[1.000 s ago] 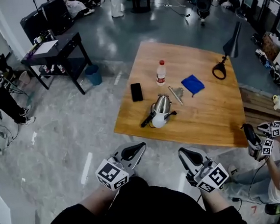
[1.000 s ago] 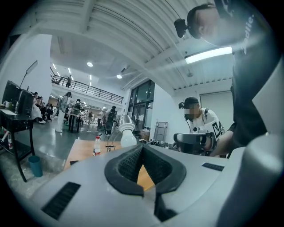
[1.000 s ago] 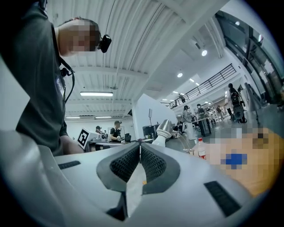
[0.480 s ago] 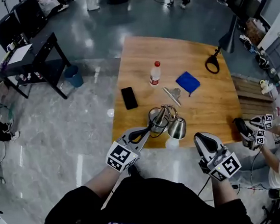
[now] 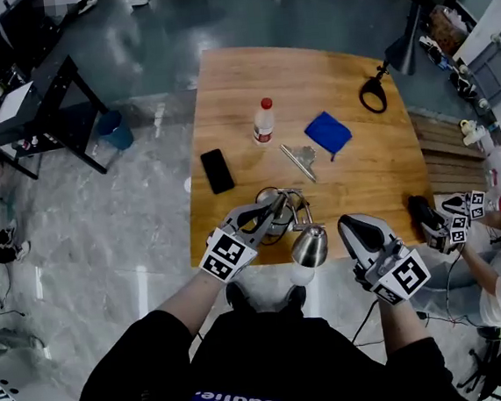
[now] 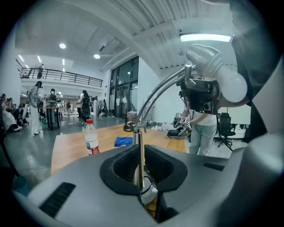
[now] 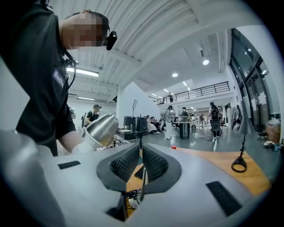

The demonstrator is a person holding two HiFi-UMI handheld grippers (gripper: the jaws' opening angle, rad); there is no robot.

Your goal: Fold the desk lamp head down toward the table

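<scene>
Left hand-held gripper (image 5: 269,209) is just opening slightly around lamp stem (image 6: 138,150), likely to steady it. Right hand-held gripper (image 5: 352,225) is hovering shut, empty, beside lamp head (image 5: 309,245).

Silver lamp (image 5: 309,244), blue cloth (image 5: 328,132), red-capped bottle (image 5: 263,121), black phone (image 5: 217,170), honey-brown table (image 5: 380,174), grey marbled floor (image 5: 102,218)

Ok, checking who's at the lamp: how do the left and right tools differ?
The left tool has the lamp's post in the narrow gap between its jaws, which have just been opening; the right tool is shut and empty. The left is low at the post; the right sits beside the lamp head, apart from it. Both point across the table.
</scene>
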